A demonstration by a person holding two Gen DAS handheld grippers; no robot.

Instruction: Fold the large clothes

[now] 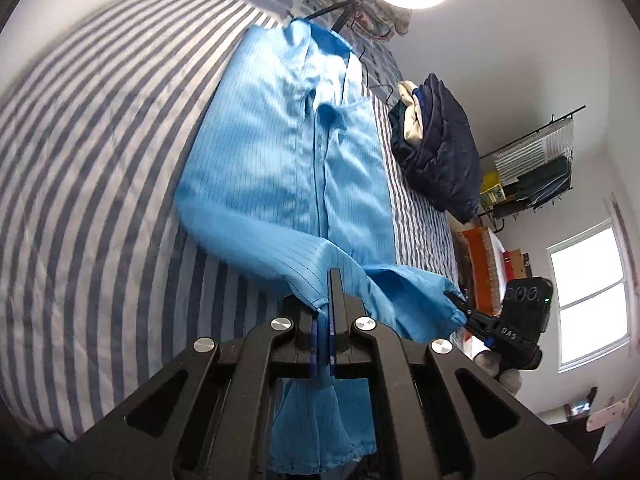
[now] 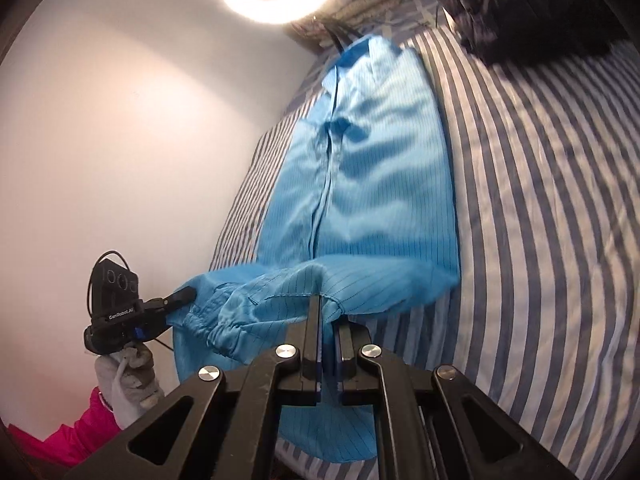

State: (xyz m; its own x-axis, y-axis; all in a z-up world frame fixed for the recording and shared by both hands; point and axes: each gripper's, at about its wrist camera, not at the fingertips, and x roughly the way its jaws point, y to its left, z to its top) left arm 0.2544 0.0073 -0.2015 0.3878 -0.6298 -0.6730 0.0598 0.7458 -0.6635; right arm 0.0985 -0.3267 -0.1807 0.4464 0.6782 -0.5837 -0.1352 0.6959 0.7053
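Left wrist view: left claw (image 1: 325,320) pinches the blue garment (image 1: 288,152), its hem lifted off the striped bed (image 1: 100,160)'s near edge; right claw (image 2: 329,334) pinches likewise, pads hidden by cloth.

Smooth cloth and matt black plastic

The blue garment (image 1: 280,152) is thin, smooth cloth with a slight sheen and fine dark pinstripes. The striped bedsheet (image 1: 92,160) is matt woven cloth. The left gripper (image 1: 325,332) and right gripper (image 2: 329,344) look like matt black plastic with shiny metal bolts. The dark jacket (image 1: 440,148) is quilted, slightly glossy fabric. A glove (image 2: 128,388) looks like soft grey knit.
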